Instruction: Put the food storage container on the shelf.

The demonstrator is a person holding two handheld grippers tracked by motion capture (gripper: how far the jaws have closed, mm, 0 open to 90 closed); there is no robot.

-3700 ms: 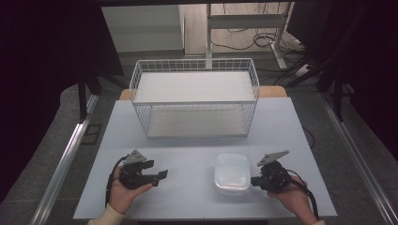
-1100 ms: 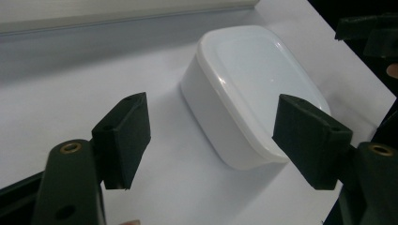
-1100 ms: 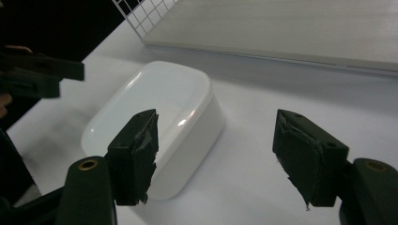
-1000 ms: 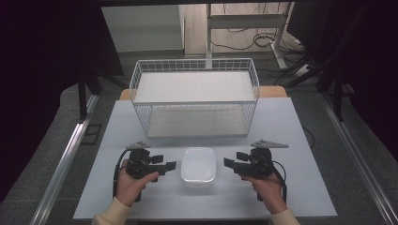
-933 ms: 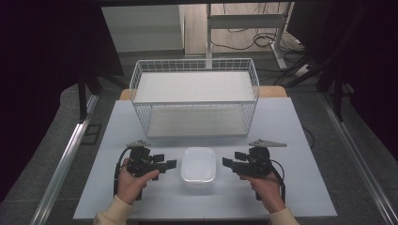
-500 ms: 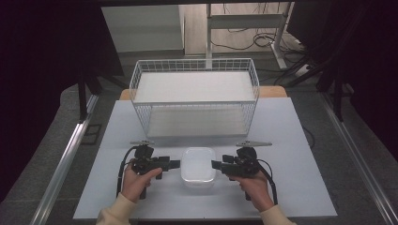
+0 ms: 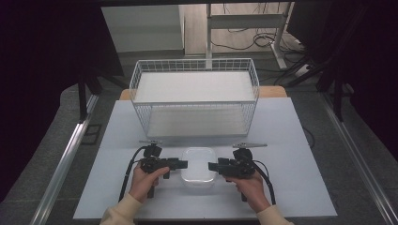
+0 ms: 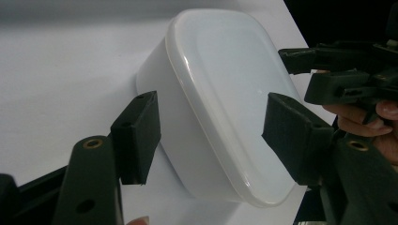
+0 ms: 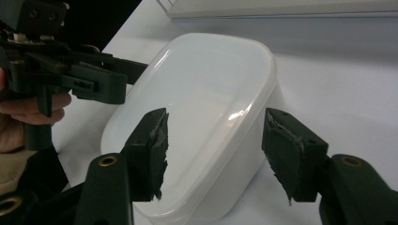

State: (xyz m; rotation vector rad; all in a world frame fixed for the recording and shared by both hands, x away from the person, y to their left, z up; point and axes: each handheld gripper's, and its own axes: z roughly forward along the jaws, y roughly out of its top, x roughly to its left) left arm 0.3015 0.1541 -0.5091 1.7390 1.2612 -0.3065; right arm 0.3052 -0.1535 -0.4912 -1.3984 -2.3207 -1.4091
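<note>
Both tools closed in, jaws narrowing, unclamped, flanking lidded container (image 7: 198, 163) between them

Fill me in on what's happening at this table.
A person holds a gripper in each hand and brings both in on a white lidded container that sits on the white table, in front of a white wire basket. The left gripper comes at it from one side, the right gripper from the other. Both sets of jaws have just been closing, with the container's edge between them, but the pads do not press on it yet, so it is not gripped.
</note>
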